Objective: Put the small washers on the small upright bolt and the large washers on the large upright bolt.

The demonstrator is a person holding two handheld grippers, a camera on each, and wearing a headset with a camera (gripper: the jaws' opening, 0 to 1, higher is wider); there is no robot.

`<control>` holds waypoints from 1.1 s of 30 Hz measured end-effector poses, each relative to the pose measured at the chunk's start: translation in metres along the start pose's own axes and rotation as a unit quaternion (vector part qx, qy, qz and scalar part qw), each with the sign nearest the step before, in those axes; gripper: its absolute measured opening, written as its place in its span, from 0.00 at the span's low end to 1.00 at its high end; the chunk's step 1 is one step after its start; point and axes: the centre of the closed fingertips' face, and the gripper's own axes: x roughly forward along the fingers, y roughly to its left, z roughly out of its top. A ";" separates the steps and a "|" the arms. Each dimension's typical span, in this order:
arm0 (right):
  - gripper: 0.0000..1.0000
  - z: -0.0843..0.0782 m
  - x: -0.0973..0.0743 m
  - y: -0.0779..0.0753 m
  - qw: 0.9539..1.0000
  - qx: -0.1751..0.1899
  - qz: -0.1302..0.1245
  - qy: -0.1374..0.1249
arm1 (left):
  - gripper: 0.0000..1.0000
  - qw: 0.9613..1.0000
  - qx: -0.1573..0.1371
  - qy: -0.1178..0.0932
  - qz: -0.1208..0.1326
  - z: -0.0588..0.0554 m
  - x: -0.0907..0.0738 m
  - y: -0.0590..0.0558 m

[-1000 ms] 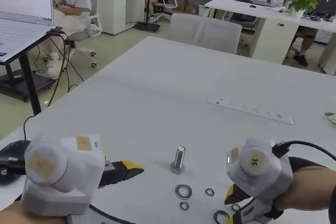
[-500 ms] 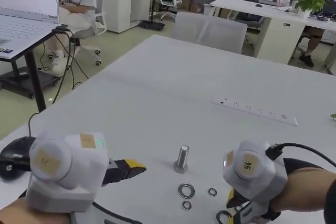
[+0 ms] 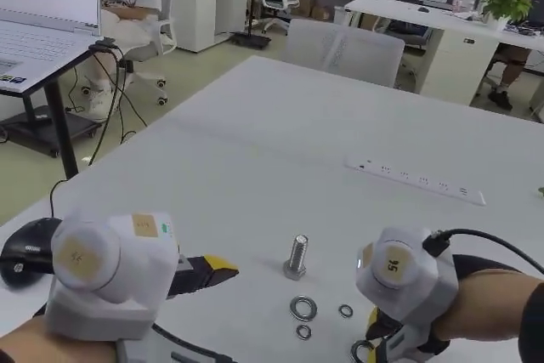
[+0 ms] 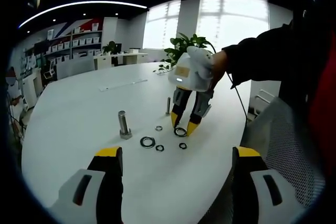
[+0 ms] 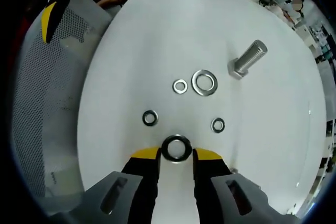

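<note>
The large bolt (image 3: 296, 257) (image 4: 123, 124) (image 5: 249, 59) stands upright on the white table (image 3: 255, 150). A thinner small bolt (image 4: 168, 106) stands farther back. A large washer (image 3: 303, 306) (image 5: 205, 82) and small washers (image 3: 345, 311) (image 5: 180, 86) (image 5: 150, 117) lie flat near the large bolt. My right gripper (image 5: 176, 155) (image 4: 182, 125) points down at the table, shut on another large washer (image 5: 176, 148) (image 4: 180, 131) that rests on the surface. My left gripper (image 4: 177, 153) (image 3: 217, 268) hovers open to the left of the bolt, holding nothing.
A white power strip (image 3: 416, 183) lies across the table farther back. A black mouse (image 3: 21, 248) sits at the left table edge. A grey chair (image 3: 344, 48) stands at the far side. The near table edge runs close under both grippers.
The head camera has shifted a little. My right gripper has edged slightly left toward the washers. The left gripper, bolt and loose washers have stayed put.
</note>
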 end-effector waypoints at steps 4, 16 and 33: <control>0.26 0.000 0.000 0.000 1.000 0.008 0.006 0.006 | 0.86 1.000 0.001 0.000 0.001 0.000 0.000 0.001; 0.25 0.001 0.001 0.001 0.999 -0.004 0.003 0.039 | 0.85 1.000 0.003 -0.001 0.002 0.001 -0.001 0.001; 0.24 0.001 0.000 0.000 0.999 0.019 0.013 0.039 | 0.85 1.000 0.005 -0.007 0.009 0.004 -0.002 0.003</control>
